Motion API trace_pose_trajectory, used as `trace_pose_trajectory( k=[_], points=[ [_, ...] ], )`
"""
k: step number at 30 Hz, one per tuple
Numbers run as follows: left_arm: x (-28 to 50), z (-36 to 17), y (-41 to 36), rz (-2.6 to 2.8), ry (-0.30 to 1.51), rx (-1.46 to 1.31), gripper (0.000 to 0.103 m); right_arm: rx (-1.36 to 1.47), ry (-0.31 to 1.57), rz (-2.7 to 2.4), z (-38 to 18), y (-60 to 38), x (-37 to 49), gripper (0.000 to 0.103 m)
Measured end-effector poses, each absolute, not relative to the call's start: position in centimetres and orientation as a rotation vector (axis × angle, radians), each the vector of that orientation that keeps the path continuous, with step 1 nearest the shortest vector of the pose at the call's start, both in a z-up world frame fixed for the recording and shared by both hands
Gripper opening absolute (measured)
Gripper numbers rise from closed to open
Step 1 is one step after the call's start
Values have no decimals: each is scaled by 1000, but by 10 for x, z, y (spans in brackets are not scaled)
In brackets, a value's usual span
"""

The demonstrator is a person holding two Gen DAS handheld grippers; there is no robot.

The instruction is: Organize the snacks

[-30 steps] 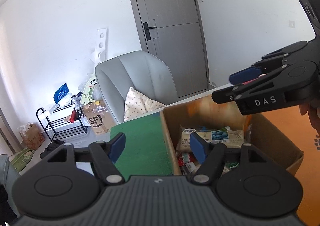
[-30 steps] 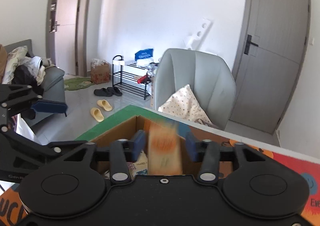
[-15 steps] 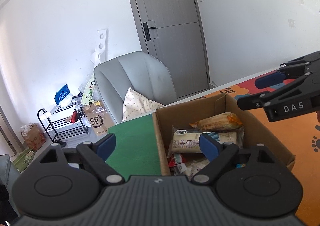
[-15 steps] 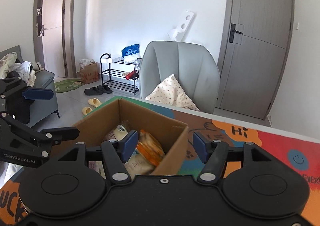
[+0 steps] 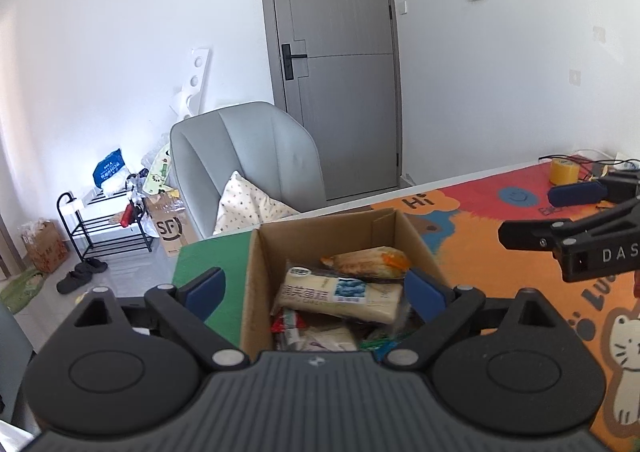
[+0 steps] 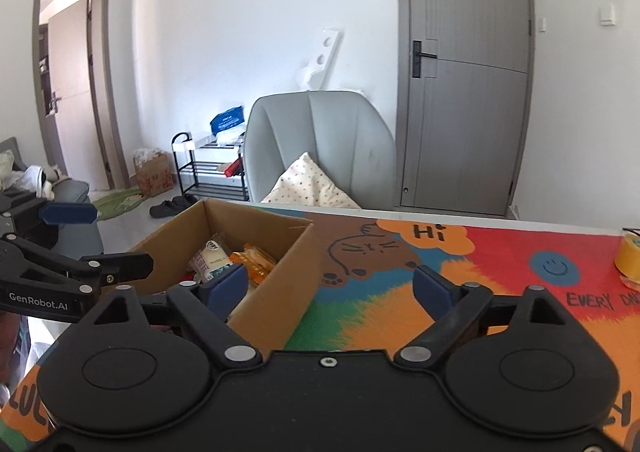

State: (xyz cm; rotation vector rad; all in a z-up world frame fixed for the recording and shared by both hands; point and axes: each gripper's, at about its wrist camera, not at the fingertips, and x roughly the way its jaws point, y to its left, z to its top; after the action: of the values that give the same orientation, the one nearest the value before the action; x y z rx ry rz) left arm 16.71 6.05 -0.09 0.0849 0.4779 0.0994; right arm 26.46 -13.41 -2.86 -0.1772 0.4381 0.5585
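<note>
A cardboard box [image 5: 256,276] sits on the colourful table mat and holds several snack packs; it also shows in the right wrist view [image 6: 280,284]. An orange snack pack [image 5: 368,259] lies on top at the back, over a white and blue pack [image 5: 340,294]. The orange pack shows in the right wrist view [image 6: 256,262]. My left gripper [image 5: 316,292] is open and empty, just above the box's near side. My right gripper [image 6: 330,286] is open and empty, over the mat to the right of the box. It also shows at the right of the left wrist view [image 5: 568,212].
A roll of yellow tape [image 6: 628,256] stands on the mat at the far right, also in the left wrist view [image 5: 564,171]. A grey armchair [image 5: 248,168] with a cushion stands behind the table. A shoe rack [image 5: 104,224] and boxes are on the floor.
My right gripper let the orange pack drop into the box, opened wide and pulled back to the right. My left gripper opened wider and drew back a little.
</note>
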Motion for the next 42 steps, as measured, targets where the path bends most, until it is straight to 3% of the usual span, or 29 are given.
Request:
trace_pose_trajectory(
  k=[9, 42],
  points=[
    [160, 8, 39, 95, 478, 27, 99, -118, 404, 448, -29, -166, 248, 103],
    [104, 21, -27, 122, 476, -1, 103, -37, 411, 211, -23, -228, 181, 103]
  ],
)
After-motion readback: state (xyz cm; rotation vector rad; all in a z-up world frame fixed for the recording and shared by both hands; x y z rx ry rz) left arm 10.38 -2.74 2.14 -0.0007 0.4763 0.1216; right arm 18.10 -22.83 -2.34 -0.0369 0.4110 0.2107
